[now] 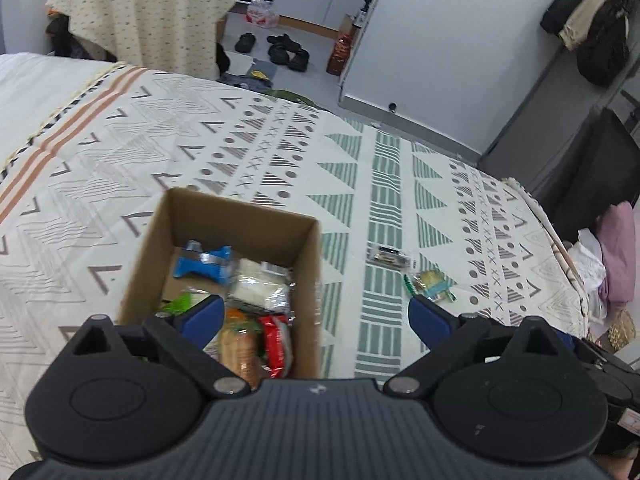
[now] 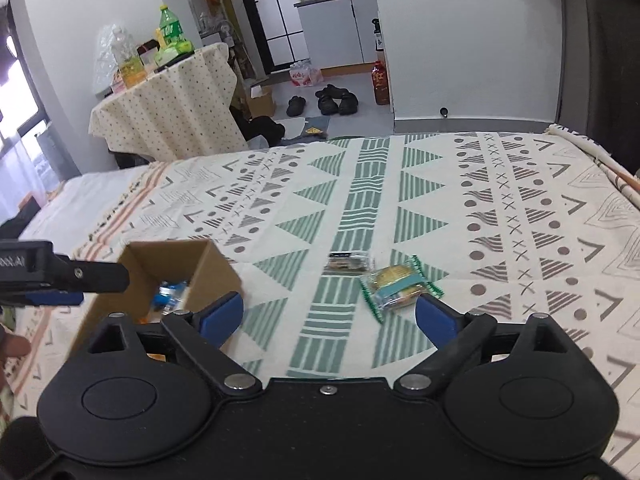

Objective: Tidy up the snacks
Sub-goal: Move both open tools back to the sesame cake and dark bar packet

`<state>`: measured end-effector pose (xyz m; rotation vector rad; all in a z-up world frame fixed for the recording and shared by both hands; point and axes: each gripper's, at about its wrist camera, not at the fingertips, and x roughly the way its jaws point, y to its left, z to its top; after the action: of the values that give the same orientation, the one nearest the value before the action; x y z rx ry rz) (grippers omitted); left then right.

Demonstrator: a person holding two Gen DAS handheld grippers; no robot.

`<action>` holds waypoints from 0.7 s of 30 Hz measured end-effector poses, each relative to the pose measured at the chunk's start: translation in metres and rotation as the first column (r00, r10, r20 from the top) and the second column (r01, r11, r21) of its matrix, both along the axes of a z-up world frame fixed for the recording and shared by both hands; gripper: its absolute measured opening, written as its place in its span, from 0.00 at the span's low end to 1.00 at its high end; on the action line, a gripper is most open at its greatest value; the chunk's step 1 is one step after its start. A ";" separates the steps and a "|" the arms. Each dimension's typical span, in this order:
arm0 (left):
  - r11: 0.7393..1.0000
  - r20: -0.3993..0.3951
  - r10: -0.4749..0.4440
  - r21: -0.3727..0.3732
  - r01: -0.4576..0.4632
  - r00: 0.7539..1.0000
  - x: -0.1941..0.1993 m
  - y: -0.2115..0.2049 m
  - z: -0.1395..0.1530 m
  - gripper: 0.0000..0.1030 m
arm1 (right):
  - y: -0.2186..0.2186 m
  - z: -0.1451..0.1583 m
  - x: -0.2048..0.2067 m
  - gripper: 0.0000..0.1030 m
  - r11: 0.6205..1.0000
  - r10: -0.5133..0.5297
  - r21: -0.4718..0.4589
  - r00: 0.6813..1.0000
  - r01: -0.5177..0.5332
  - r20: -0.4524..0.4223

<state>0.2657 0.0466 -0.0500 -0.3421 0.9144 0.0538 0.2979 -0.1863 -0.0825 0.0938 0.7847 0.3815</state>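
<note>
An open cardboard box (image 1: 224, 240) is seen on a bed (image 1: 100, 152) covered with a patterned spread. Several wrapped snacks are held inside it: a blue packet (image 1: 204, 266), a white packet (image 1: 262, 290), a red packet (image 1: 276, 340) and a pack of biscuits (image 1: 240, 354). The left tongs (image 1: 316, 316) are held spread wide, with nothing between the blue fingertips (image 1: 204, 318). Right of the box, two more snacks are left on the spread: a dark clear-wrapped one (image 1: 390, 257) and, near it, a green-edged one (image 1: 432, 285). Shoes (image 1: 288, 50) are visible on the floor beyond.
</note>
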 end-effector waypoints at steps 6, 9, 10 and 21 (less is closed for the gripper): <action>0.998 0.001 -0.032 0.047 0.032 0.999 0.019 -0.024 -0.009 0.95 | -0.008 -0.016 0.015 0.92 1.000 0.016 -0.011 1.000 -0.016 0.017; 0.997 0.014 -0.051 0.057 0.050 0.999 0.027 -0.035 -0.012 0.95 | -0.015 -0.025 0.025 0.92 1.000 0.006 0.003 1.000 -0.006 -0.003; 0.997 0.016 -0.058 0.059 0.057 0.998 0.030 -0.039 -0.014 0.95 | -0.017 -0.028 0.028 0.92 1.000 0.005 0.008 1.000 -0.005 -0.007; 0.995 0.015 -0.027 0.097 0.025 1.000 0.070 -0.073 -0.041 0.90 | -0.028 -0.054 0.069 0.91 1.000 0.003 0.004 1.000 -0.003 -0.023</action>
<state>0.3355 -0.0265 -0.0906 -0.2402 0.8963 0.0713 0.3673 -0.2141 -0.1361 0.1012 0.8068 0.3855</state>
